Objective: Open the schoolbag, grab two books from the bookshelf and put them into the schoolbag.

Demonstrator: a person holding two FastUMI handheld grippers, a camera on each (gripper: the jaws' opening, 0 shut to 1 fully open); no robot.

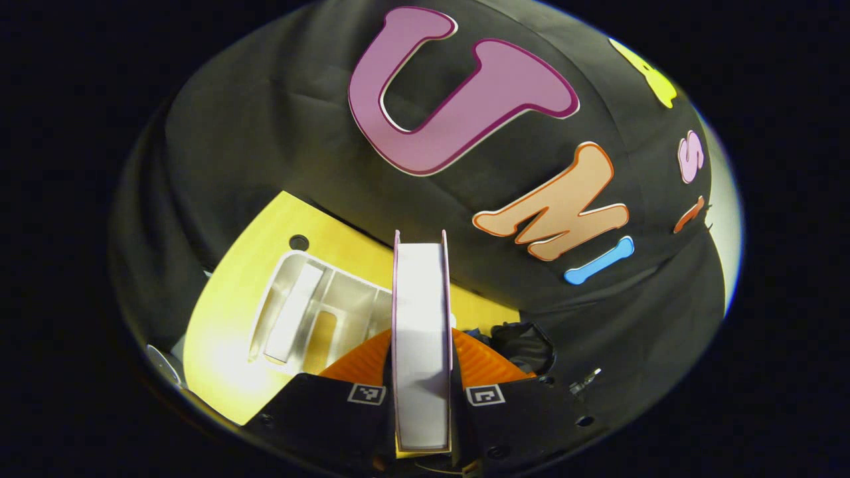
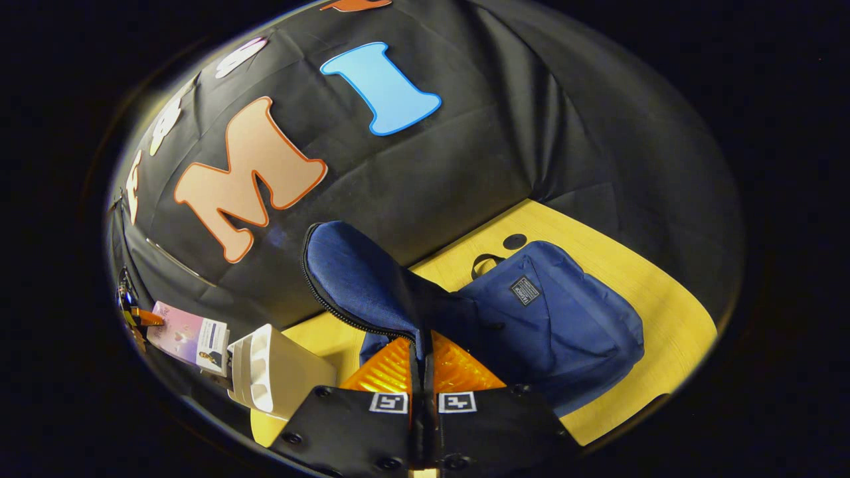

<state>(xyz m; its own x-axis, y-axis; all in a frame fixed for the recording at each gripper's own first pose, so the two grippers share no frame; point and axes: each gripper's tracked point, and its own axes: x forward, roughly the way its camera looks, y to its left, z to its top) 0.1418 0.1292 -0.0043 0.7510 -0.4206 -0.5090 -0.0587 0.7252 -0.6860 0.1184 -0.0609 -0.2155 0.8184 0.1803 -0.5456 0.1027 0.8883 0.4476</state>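
My left gripper (image 1: 422, 375) is shut on a book (image 1: 421, 312) with a pink cover and white page edges, held upright above the table. Behind it to the left stands the white bookshelf (image 1: 312, 312), with a white book (image 1: 289, 318) leaning in one slot. In the right gripper view the blue schoolbag (image 2: 564, 318) lies on the yellow table (image 2: 657, 299). My right gripper (image 2: 423, 368) is shut on the bag's zip-edged flap (image 2: 358, 272) and holds it raised. At far left, the pink book (image 2: 182, 335) in the other gripper hangs beside the bookshelf (image 2: 275, 372).
The booth's black cloth wall rises close behind the table in both views. A round hole (image 1: 299, 241) sits in the tabletop behind the bookshelf, another hole (image 2: 514, 241) behind the bag. Bare yellow table (image 1: 226, 345) lies left of the bookshelf.
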